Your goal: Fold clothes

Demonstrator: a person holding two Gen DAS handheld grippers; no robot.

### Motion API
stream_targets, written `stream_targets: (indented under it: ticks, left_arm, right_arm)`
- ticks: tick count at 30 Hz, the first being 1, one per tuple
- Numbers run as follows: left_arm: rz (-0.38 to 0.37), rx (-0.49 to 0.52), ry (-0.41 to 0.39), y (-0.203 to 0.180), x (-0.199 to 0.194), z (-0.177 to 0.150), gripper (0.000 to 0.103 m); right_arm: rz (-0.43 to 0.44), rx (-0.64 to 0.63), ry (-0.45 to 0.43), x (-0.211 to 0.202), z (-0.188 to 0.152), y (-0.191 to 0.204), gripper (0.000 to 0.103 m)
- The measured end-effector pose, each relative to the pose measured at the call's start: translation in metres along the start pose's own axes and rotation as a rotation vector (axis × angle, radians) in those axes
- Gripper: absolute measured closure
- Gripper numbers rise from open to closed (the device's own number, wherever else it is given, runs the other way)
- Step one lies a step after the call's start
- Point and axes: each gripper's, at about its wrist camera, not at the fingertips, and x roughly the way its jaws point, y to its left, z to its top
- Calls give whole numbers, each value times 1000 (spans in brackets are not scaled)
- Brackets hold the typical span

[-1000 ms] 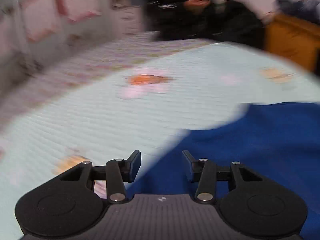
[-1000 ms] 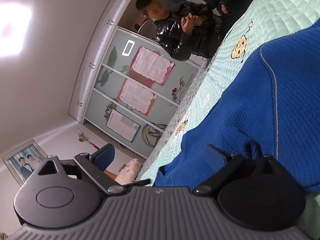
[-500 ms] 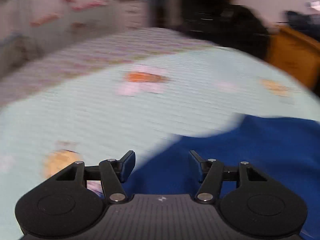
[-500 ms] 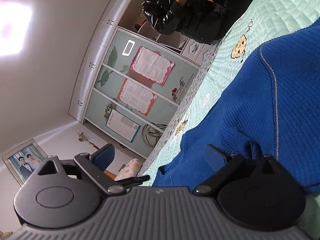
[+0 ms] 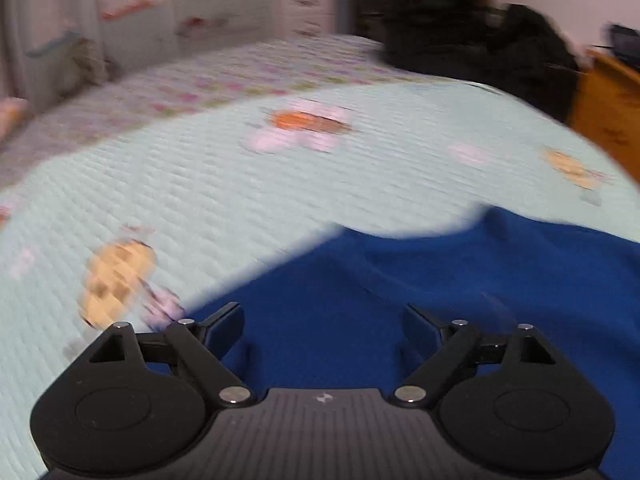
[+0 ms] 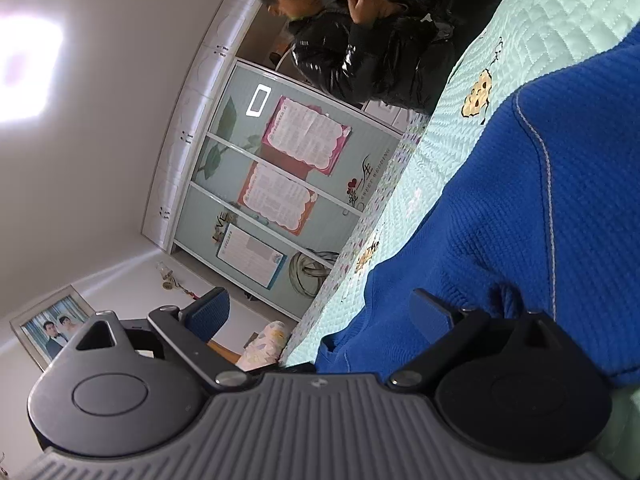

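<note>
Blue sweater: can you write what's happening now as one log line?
left tongs: open, just widened above blue sweater | right tongs: open beside sweater | quilt: underneath

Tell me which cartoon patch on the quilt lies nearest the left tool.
The yellow-orange patch, just off the left tool's left side, beside the blue sweater's edge. The orange-and-pink patch and the small yellow patch lie farther up the quilt.

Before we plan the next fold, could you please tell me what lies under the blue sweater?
The blue sweater lies on a mint-green quilted bedspread printed with cartoon patches, which shows all around its edge. What the bedspread looks like beneath the sweater is covered and cannot be seen.
</note>
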Motion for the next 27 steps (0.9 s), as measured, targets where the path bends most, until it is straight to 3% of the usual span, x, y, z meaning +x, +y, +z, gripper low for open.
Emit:
stream_targets:
  ticks: [3, 5, 8, 10, 12, 17, 19, 23, 27]
  left_arm:
    - [-54, 94, 111, -20, -12, -25, 10]
    - [35, 122, 56, -27, -30, -41, 9]
    - [107, 12, -12, -21, -70, -58, 9]
    - [51, -57, -68, -18, -105, -76, 8]
    - [-5, -103, -103, -19, -138, -96, 5]
    - [-90, -235, -129, -24, -194, -172, 1]
    - [-112, -285, -123, -26, -207, -200, 1]
    - [-119, -315, -116, -32, -221, -240, 1]
    - [-128, -346, -138, -33, -224, -247, 2]
  right_arm:
    - [-32, -20, 17, 3, 0, 5, 7]
    - [-74, -26, 59, 5, 3, 13, 7]
    - [-147, -36, 142, -1, 9, 34, 7]
    - [-126, -23, 152, -24, 10, 52, 7]
    - [-109, 3, 133, -56, 7, 63, 6]
    - [-291, -14, 85, -153, -20, 78, 6]
    - [-327, -32, 70, -185, -27, 80, 7]
    - [-462, -165, 53, -212, -20, 96, 7]
    - [-518, -23, -92, -233, 7, 81, 7]
